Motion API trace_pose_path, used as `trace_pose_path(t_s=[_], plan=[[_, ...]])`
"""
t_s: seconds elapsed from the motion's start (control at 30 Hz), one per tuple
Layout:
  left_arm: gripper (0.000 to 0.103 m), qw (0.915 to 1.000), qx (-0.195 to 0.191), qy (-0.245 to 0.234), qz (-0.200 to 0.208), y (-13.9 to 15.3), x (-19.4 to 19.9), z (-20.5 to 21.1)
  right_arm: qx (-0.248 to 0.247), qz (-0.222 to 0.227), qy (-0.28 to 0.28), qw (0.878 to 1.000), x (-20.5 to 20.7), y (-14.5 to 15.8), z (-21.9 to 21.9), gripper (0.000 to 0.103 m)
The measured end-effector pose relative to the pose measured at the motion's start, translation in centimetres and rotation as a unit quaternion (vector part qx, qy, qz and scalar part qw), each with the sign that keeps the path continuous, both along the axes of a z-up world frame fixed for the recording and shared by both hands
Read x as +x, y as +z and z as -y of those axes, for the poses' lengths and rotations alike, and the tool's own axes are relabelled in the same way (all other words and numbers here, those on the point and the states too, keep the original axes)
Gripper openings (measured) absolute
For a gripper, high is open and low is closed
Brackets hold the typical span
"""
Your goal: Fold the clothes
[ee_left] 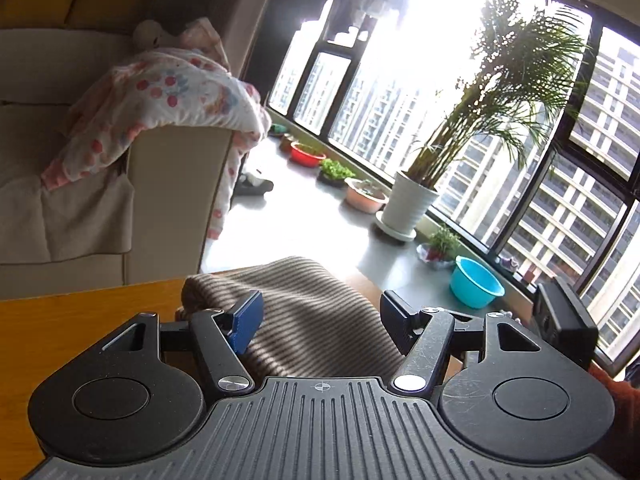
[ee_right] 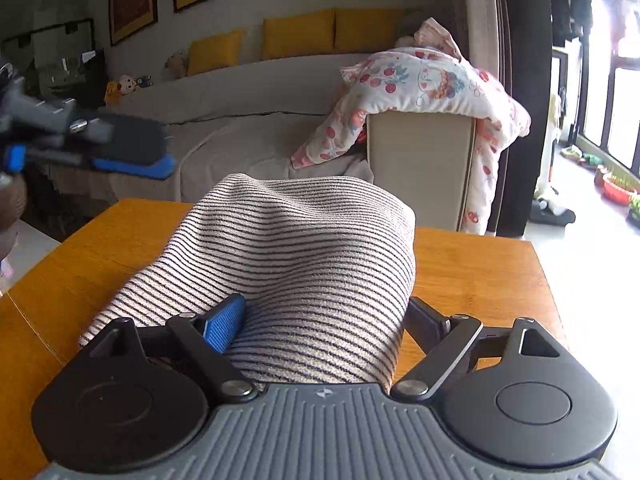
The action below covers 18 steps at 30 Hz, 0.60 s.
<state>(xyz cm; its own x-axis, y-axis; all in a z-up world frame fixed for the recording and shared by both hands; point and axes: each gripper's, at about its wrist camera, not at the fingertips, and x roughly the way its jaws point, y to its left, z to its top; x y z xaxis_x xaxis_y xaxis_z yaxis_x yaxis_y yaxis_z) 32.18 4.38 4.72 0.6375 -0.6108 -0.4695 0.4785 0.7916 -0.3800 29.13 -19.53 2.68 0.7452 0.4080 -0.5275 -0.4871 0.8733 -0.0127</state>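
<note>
A grey-and-white striped garment (ee_right: 304,248) lies bunched in a folded heap on the orange wooden table (ee_right: 480,272). My right gripper (ee_right: 324,316) stands wide over its near end. The cloth bulges up between the blue pad (ee_right: 224,322) and the black finger, and neither squeezes it. My left gripper (ee_left: 320,316) is open with nothing gripped; the same striped garment (ee_left: 312,312) shows beyond and below its fingers. From the right wrist view, the left gripper (ee_right: 120,152) hangs in the air off the table's far left corner, apart from the cloth.
A beige sofa (ee_right: 248,92) with yellow cushions stands behind the table, a floral quilt (ee_right: 432,80) draped over its arm. Potted plants (ee_left: 412,196) and a blue basin (ee_left: 474,288) line the window sill. A black device (ee_left: 564,320) sits at the right edge.
</note>
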Motion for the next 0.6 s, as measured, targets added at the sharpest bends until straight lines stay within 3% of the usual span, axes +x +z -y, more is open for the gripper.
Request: trace_pose_path(t_s=[0.1,0.23,0.4,0.5,0.6], plan=[[0.063,0.9989,0.014,0.016,-0.042,-2.5,3.5,0.4,-0.065,0.072,-0.001,0.995,-2.0,1.5,-1.3,0.088],[0.059,0.9977,0.007,0.023,-0.063,-5.1,5.0,-0.1,-0.054,0.114,0.035,0.991,-4.6,3.5,-3.1,0.088],[0.060,0.9982,-0.001,0.020,-0.056,-5.7,4.9,-0.8,-0.124,0.102,0.065,0.985,-4.7,-0.5,-7.9,0.087],[0.060,0.9984,-0.008,0.017,-0.053,-5.9,4.8,-1.2,-0.116,0.083,0.057,0.988,-4.3,0.0,-8.1,0.087],[0.060,0.9987,-0.013,0.016,-0.047,-6.0,4.7,-1.2,-0.064,0.044,0.058,0.995,-4.1,1.4,-6.1,0.087]])
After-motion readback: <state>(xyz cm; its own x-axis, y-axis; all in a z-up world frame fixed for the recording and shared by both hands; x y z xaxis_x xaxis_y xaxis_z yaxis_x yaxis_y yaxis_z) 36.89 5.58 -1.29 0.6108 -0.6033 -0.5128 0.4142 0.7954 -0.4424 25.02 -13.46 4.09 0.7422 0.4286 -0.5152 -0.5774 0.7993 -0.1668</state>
